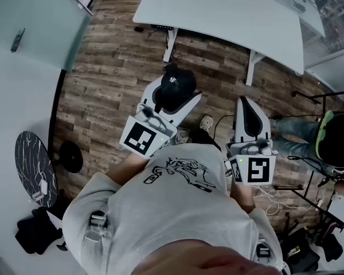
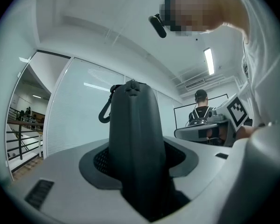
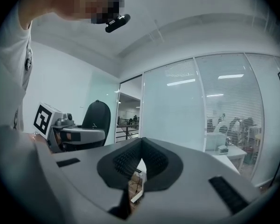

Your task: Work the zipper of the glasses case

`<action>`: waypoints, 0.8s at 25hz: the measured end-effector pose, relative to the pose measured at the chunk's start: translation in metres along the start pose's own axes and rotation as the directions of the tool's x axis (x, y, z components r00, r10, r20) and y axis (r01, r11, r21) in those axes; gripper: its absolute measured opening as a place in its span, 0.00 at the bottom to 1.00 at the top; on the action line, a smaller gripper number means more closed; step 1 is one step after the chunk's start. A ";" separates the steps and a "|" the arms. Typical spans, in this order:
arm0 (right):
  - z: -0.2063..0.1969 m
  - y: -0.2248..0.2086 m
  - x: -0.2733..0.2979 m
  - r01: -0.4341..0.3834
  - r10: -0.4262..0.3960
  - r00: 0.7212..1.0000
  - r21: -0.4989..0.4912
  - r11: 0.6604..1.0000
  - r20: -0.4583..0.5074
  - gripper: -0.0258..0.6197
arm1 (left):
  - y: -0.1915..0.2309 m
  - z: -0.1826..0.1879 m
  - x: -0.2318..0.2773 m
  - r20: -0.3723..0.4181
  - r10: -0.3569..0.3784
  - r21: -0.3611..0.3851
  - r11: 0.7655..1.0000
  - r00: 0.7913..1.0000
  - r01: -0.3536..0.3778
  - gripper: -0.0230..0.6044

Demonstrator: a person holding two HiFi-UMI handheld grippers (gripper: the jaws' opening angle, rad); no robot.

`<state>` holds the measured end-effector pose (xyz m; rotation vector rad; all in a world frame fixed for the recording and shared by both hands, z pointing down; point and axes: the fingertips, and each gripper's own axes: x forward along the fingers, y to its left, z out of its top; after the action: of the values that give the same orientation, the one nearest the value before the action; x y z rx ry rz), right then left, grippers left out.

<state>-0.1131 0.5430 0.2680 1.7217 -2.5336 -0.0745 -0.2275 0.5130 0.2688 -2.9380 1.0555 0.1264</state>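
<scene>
The black glasses case (image 1: 178, 86) stands upright between the jaws of my left gripper (image 1: 163, 102), which is shut on it. In the left gripper view the glasses case (image 2: 133, 139) fills the middle, with a small black clip (image 2: 105, 112) hanging at its upper left; its zipper does not show. The left gripper (image 2: 136, 171) clamps the case's lower part. My right gripper (image 1: 247, 110) is held apart to the right, shut and with nothing in it. In the right gripper view the right gripper (image 3: 140, 160) has its pads meeting at the tip; the case (image 3: 96, 119) shows far left.
A white table (image 1: 229, 10) stands ahead on the wood floor (image 1: 109, 73). A seated person (image 1: 332, 139) is at the right. A round dark side table (image 1: 34, 165) and black bags (image 1: 37, 231) lie at the left. Cables (image 1: 269, 196) trail at the lower right.
</scene>
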 end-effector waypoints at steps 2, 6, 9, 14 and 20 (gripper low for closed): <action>-0.001 -0.005 0.005 -0.001 0.000 1.000 0.013 1.000 0.004 0.05 | 0.004 -0.001 0.004 -0.004 0.000 0.003 1.000 1.000 0.000 0.44; -0.006 -0.022 0.018 0.001 -0.001 1.000 0.020 1.000 -0.001 0.05 | 0.013 -0.007 0.022 -0.012 0.004 0.001 1.000 1.000 -0.004 0.44; -0.010 -0.041 0.029 0.003 -0.003 1.000 0.026 1.000 0.000 0.05 | 0.018 -0.012 0.045 -0.014 0.002 0.009 1.000 1.000 -0.002 0.44; -0.020 -0.089 0.058 -0.002 0.002 1.000 0.043 0.999 0.003 0.05 | 0.030 -0.022 0.100 -0.026 0.003 0.015 1.000 1.000 -0.002 0.44; -0.030 -0.161 0.091 -0.017 0.017 1.000 0.061 0.998 0.004 0.05 | 0.039 -0.035 0.178 -0.045 0.010 0.022 1.000 0.999 -0.009 0.44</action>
<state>0.0051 0.3990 0.2874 1.7228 -2.5788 0.0011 -0.1128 0.3686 0.2900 -2.9306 1.0692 0.0484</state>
